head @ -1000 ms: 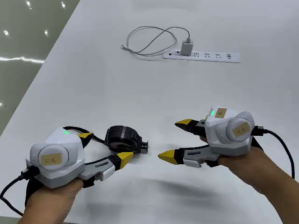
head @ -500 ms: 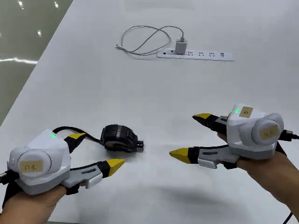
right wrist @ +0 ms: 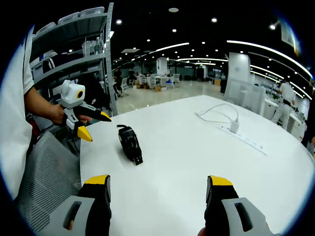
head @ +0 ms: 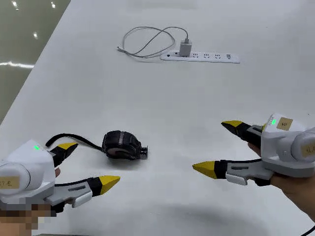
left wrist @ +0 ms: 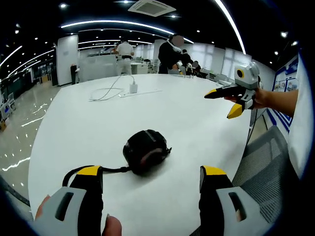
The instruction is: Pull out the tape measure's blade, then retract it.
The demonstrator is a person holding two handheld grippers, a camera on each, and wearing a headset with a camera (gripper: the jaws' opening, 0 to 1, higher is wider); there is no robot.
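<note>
A black tape measure (head: 121, 145) lies on the white table (head: 162, 103), its blade tip facing right and a black wrist strap trailing to the left. In the left gripper view the tape measure (left wrist: 146, 150) sits just ahead of the jaws. My left gripper (head: 87, 165) stands open a little to the left of it, nothing between its yellow-tipped jaws. My right gripper (head: 217, 146) is open too, well to the right of the tape measure (right wrist: 130, 143), which looks small and far in the right gripper view.
A white power strip (head: 199, 56) with a plugged-in charger and a looped grey cable (head: 147, 42) lies at the far side of the table. The table's left edge (head: 29, 78) drops to a glossy floor. People stand in the background beyond the table.
Both grippers have drawn back from the tape measure, the left to the left and the right to the right. The tape measure lies where it was, free of the left jaws.
</note>
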